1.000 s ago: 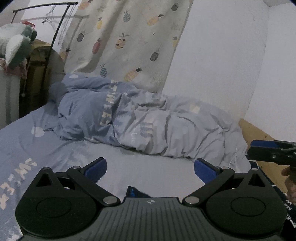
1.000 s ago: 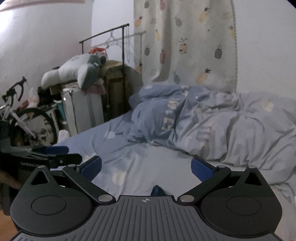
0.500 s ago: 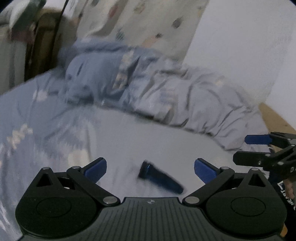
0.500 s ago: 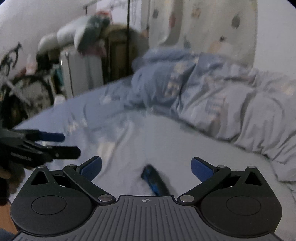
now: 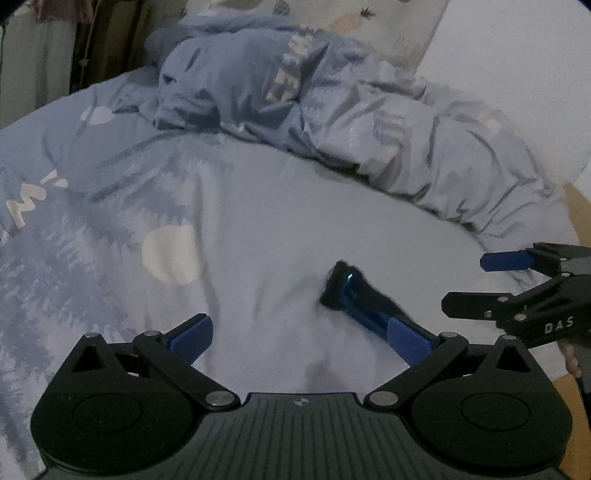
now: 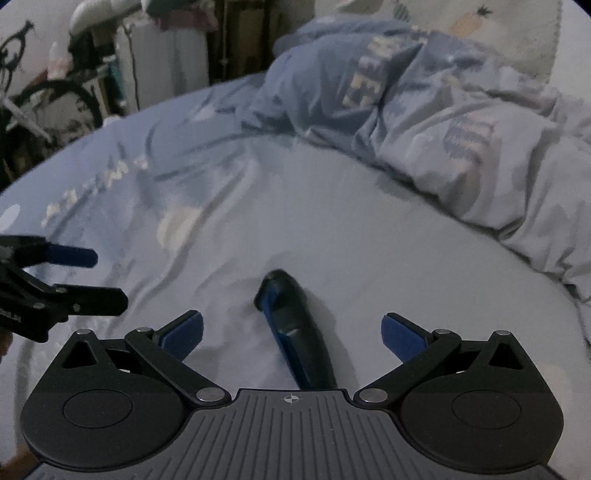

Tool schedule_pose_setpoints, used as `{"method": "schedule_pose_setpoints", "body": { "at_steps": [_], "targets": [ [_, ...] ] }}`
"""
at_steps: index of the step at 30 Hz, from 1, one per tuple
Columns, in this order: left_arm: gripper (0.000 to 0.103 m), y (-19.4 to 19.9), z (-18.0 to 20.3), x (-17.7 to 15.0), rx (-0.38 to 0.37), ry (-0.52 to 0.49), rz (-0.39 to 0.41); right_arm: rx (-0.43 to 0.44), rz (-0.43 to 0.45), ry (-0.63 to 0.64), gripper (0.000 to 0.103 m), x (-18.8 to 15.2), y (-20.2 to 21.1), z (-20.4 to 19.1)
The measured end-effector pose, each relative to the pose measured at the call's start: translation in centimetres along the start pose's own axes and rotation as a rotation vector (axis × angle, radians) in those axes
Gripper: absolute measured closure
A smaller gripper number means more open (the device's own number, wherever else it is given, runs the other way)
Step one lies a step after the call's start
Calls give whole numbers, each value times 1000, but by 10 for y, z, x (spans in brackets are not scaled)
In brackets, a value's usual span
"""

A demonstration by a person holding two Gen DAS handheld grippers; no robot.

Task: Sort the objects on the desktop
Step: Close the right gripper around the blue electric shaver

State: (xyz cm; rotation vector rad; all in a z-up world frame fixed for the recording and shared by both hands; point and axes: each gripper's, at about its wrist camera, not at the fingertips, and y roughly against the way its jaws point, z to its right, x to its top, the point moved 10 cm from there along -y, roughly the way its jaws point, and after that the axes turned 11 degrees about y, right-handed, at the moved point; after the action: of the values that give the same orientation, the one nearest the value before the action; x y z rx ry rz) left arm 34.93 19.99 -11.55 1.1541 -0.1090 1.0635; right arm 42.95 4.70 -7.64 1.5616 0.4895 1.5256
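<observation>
A dark blue and black electric shaver (image 5: 360, 301) lies on the pale blue bedsheet (image 5: 258, 229). In the right wrist view the shaver (image 6: 295, 332) lies lengthwise between my right gripper's (image 6: 291, 334) open fingers, head pointing away. My left gripper (image 5: 301, 339) is open and empty; the shaver lies just ahead of its right finger. The right gripper also shows at the right edge of the left wrist view (image 5: 491, 284), and the left gripper at the left edge of the right wrist view (image 6: 99, 277).
A crumpled blue duvet (image 5: 332, 110) is heaped along the far side of the bed. A pineapple-print curtain (image 5: 369, 22) hangs behind it. A bicycle (image 6: 37, 99) and a white cabinet (image 6: 166, 62) stand left of the bed. A wooden bed edge (image 5: 580, 214) shows at right.
Both grippers have tilted down and moved closer to the bed. The shaver, barely visible at first, now lies in full view between the right gripper's fingers.
</observation>
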Motion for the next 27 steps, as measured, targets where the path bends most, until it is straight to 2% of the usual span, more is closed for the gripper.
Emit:
{"method": "schedule_pose_setpoints", "body": {
  "at_steps": [5, 10, 17, 19, 23, 24, 25, 27],
  "targets": [
    [0, -20, -12, -5, 44, -2, -14, 12, -46, 13, 1, -11, -37, -4],
    [0, -40, -24, -17, 88, -3, -43, 11, -106, 19, 16, -23, -73, -6],
    [0, -56, -27, -30, 97, -14, -74, 14, -167, 16, 24, -39, -108, -2],
    [0, -57, -28, -31, 97, -13, -76, 15, -182, 19, 32, -43, -116, -1],
    [0, -59, -29, -30, 101, -12, -75, 21, -172, 14, 35, -44, -122, -1],
    [0, -59, -29, -30, 103, -13, -75, 23, -164, 14, 38, -43, -122, -1],
    [0, -60, -30, -30, 105, -14, -75, 26, -159, 17, 45, -43, -122, -3],
    [0, -60, -30, -31, 107, -14, -74, 21, -151, 29, 48, -43, -123, -7]
  ]
}}
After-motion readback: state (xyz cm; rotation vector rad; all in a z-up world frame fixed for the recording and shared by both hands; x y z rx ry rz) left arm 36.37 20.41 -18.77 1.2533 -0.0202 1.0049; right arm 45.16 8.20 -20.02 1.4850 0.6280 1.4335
